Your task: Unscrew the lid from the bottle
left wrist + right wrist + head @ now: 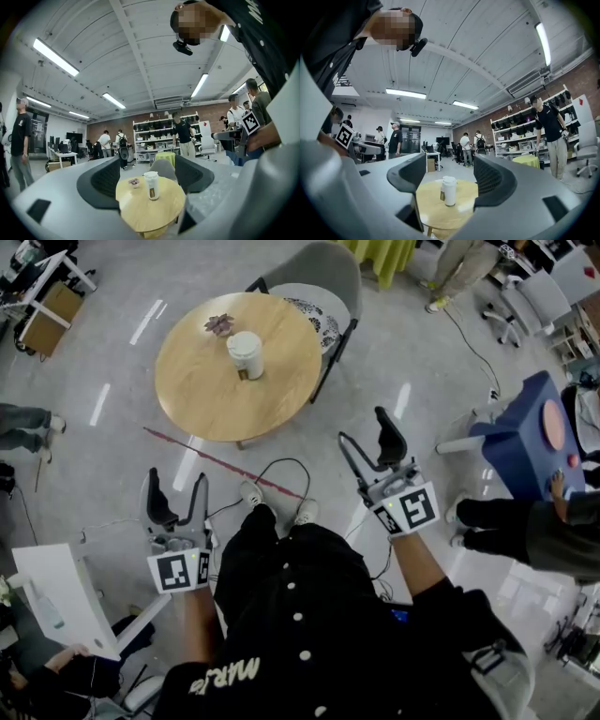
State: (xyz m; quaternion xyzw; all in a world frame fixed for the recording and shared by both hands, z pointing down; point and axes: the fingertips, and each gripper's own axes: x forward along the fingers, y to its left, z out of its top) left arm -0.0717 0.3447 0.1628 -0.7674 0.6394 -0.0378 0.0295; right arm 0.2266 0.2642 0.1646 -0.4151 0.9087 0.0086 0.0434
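Nothing is unscrewed yet: the bottle (246, 355) stands upright near the middle of the round table (197, 390), lid (245, 340) on, while the left gripper (178, 486) and right gripper (366, 430) hover well short of that table, both wide open and empty.

White lidded bottle (246, 354) upright on round table (197, 390)

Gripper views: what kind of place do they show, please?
Probably an open lab or workshop office: storage shelves stand along a brick wall, with desks carrying monitors nearby.
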